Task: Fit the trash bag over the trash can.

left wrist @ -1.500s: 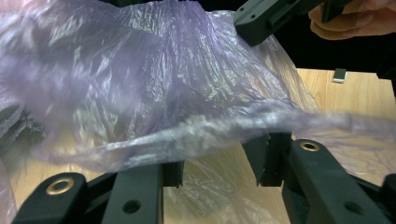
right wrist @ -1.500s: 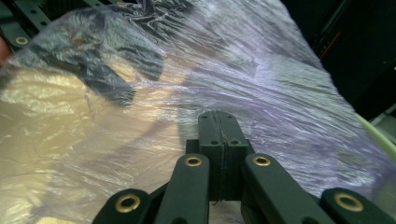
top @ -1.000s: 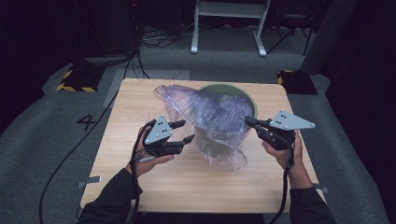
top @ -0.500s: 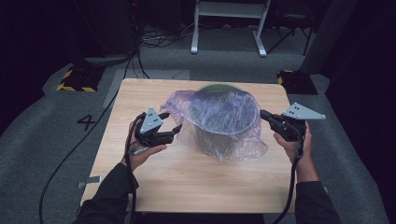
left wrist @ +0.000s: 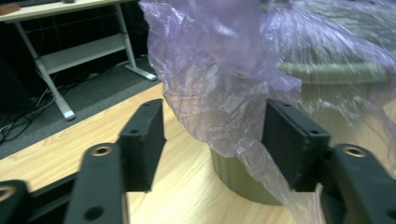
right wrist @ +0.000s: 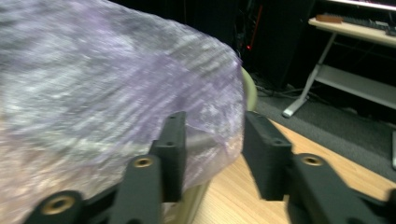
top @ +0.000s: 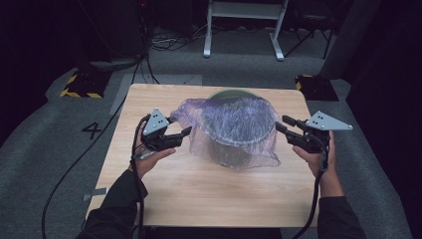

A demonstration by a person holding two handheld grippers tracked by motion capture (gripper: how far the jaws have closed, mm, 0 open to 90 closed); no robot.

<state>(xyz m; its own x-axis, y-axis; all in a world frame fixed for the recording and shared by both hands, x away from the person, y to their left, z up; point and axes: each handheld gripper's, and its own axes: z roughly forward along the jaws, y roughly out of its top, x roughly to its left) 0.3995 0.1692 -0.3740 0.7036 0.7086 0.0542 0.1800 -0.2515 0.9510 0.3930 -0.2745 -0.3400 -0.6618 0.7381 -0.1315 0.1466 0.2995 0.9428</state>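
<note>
Here, nearest the person, both hands are out over the wooden table [top: 164, 199], one on either side of a round olive bin [top: 226, 152] standing toward the far middle of the top. A thin purple plastic bag [top: 239, 124] is stretched over its mouth and hangs loose down the sides. The left gripper [top: 183, 133] stands with its jaws apart, a loose fold of the bag hanging between them and lying against one jaw, unpinched. The right gripper [top: 281, 125] has just been opening; its jaws are parted at the bag's edge, which lies between them without being clamped. Beyond the table, a white desk frame [top: 244, 25] stands on grey carpet.
</note>
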